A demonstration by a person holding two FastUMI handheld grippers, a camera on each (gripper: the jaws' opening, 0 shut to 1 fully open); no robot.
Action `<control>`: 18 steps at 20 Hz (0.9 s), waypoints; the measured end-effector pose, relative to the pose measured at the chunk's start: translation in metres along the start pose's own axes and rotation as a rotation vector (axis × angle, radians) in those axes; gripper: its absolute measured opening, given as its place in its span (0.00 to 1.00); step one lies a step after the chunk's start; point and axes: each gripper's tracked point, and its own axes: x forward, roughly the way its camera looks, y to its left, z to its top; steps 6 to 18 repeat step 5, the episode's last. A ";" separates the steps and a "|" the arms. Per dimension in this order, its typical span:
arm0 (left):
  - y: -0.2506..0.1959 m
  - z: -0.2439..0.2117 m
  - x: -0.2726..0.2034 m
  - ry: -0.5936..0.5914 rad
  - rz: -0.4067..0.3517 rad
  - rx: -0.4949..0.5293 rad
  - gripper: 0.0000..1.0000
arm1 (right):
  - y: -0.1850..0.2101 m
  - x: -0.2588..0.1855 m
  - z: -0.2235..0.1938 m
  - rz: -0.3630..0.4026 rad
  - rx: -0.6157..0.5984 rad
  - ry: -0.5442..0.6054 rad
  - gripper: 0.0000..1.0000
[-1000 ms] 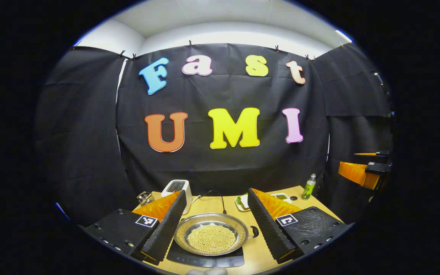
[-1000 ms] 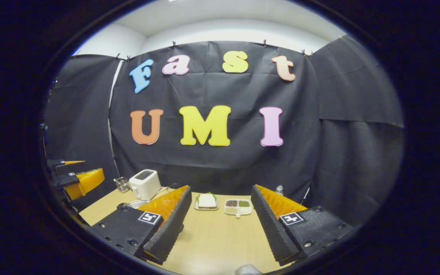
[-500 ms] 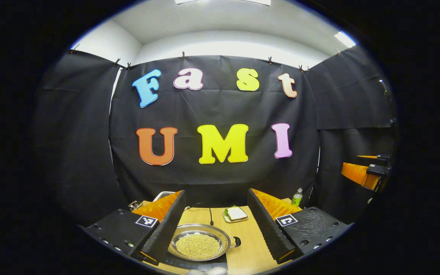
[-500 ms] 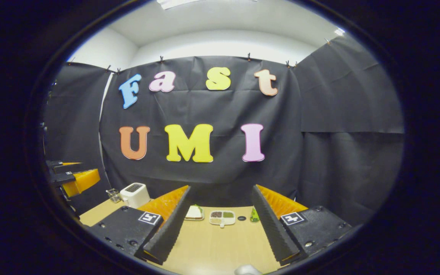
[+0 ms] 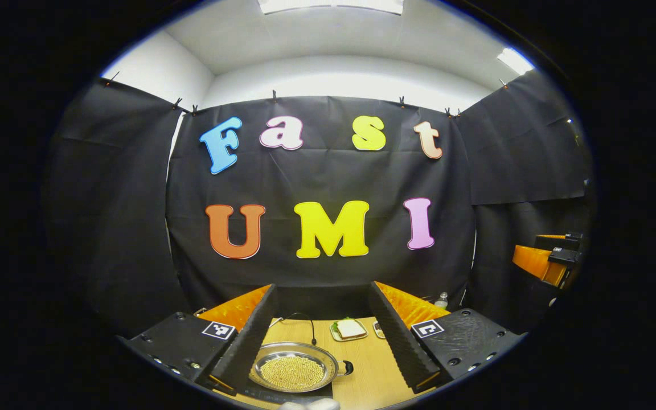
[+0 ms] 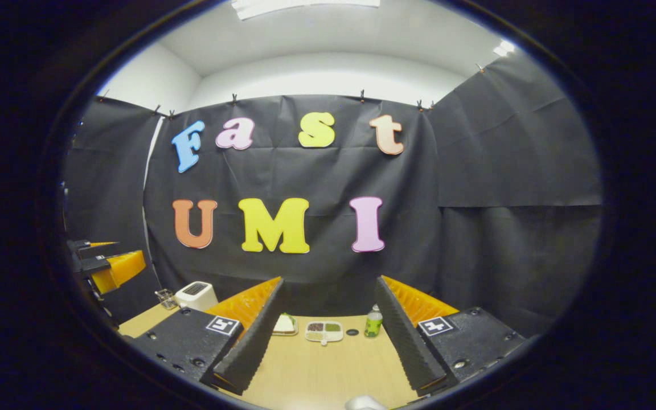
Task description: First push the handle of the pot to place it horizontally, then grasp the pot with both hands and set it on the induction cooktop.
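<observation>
In the left gripper view a shallow steel pot [image 5: 294, 369] holding small yellow beads rests on the black induction cooktop [image 5: 305, 393], with one dark side handle [image 5: 348, 368] pointing right. My left gripper [image 5: 322, 347] hangs open well above and behind the pot, touching nothing. The right gripper [image 5: 544, 259] appears at the far right of this view. In the right gripper view my right gripper [image 6: 328, 347] is open over bare wooden table [image 6: 328, 376], and the left gripper [image 6: 109, 265] shows at the far left edge.
At the back of the table are a sandwich plate [image 5: 349, 328], a divided snack tray [image 6: 323, 331], a green bottle [image 6: 372, 322], a white toaster [image 6: 196, 295] and a small glass [image 6: 164, 296]. A black cable [image 5: 299, 319] runs behind the cooktop.
Both grippers have pulled back and risen away from the table, so the pot and cooktop look smaller and lower. Both stay open; the pot has not moved on the cooktop.
</observation>
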 end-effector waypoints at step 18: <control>0.007 0.004 -0.006 -0.002 0.017 -0.004 0.96 | -0.001 -0.008 0.007 -0.003 -0.003 -0.006 0.99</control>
